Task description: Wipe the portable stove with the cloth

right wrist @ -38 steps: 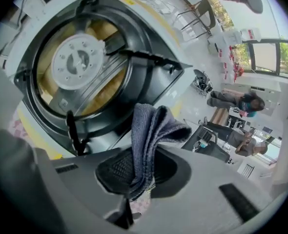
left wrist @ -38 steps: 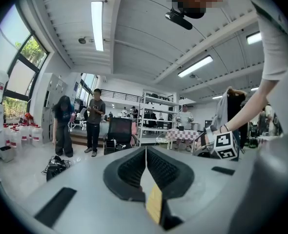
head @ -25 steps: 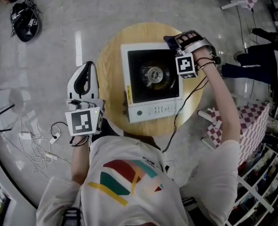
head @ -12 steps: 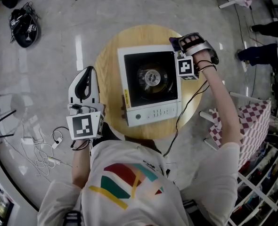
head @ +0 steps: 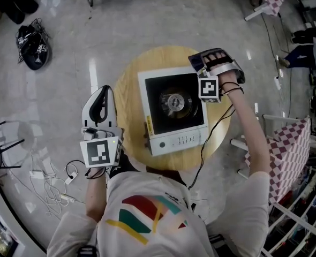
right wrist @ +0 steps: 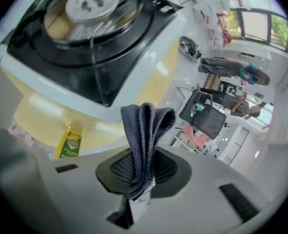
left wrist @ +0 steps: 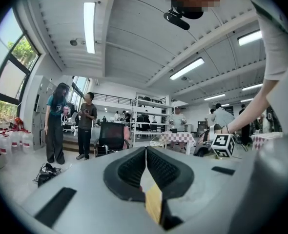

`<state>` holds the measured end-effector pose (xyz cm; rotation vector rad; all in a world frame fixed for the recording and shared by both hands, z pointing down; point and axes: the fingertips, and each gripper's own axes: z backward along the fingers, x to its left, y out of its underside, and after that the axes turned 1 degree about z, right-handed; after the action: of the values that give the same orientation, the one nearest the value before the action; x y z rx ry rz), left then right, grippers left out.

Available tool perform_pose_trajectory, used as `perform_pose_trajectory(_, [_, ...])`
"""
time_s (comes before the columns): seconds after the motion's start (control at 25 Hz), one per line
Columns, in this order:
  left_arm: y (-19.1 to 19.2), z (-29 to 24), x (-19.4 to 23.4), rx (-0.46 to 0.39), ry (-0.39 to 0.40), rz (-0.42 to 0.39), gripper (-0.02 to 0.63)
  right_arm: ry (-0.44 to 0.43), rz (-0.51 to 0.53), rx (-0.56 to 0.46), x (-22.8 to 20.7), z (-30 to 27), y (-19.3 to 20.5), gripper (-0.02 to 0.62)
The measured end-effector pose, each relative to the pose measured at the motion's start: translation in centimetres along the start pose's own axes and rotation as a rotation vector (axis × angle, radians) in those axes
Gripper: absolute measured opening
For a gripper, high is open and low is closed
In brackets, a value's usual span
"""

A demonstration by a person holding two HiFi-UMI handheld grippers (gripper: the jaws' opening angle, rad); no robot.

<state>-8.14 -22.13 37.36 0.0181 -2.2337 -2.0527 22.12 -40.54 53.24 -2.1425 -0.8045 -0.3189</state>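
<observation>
The white portable stove (head: 174, 108), black-topped with a round burner, sits on the wooden bench (head: 127, 90); its yellow side label (right wrist: 70, 143) is too small to read. The right tool (head: 210, 60), arm outstretched at the stove's far right corner, pinches a folded grey-blue cloth (right wrist: 145, 140); the left tool (head: 99, 98) hangs closed and empty beside the bench.

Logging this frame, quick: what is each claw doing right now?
Left claw: closed, holding nothing.
Right claw: closed on the folded grey cloth.
</observation>
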Motion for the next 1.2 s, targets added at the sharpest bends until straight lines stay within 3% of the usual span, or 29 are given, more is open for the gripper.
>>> perform_pose_trajectory(0.12, [-2.0,0.7,-0.3,-0.032,0.024,-0.003,0.008,0.054,-0.190,-0.023,-3.2,3.2,-0.1,0.034])
perform_pose_trajectory(0.32, [-7.1,1.6,0.5,-0.135,0.054,-0.014,0.008,0.161,-0.626,-0.095,-10.1,9.4,-0.1,0.034])
perform_pose_trajectory(0.52, [-11.2,4.2,1.3,-0.185,0.088,0.009,0.008,0.280,-1.110,-0.235,-15.5,18.5,0.2,0.034])
perform_pose_trajectory(0.68, [-14.1,6.6,1.7,-0.219,0.135,0.007,0.008,0.451,-1.444,-0.393,-19.0,26.9,0.2,0.034])
perform_pose_trajectory(0.88, [-16.7,10.0,2.0,-0.257,0.181,0.001,0.008,0.663,-1.671,-0.564,-21.3,36.3,-1.1,0.034])
perform_pose_trajectory(1.04, [-17.9,12.1,2.0,-0.283,0.221,-0.004,0.008,0.805,-1.820,-0.590,-20.3,41.7,-2.5,0.034])
perform_pose_trajectory(1.2, [-18.0,14.4,1.1,-0.289,0.239,-0.035,0.008,0.879,-1.879,-0.611,-18.5,45.6,-5.5,0.034])
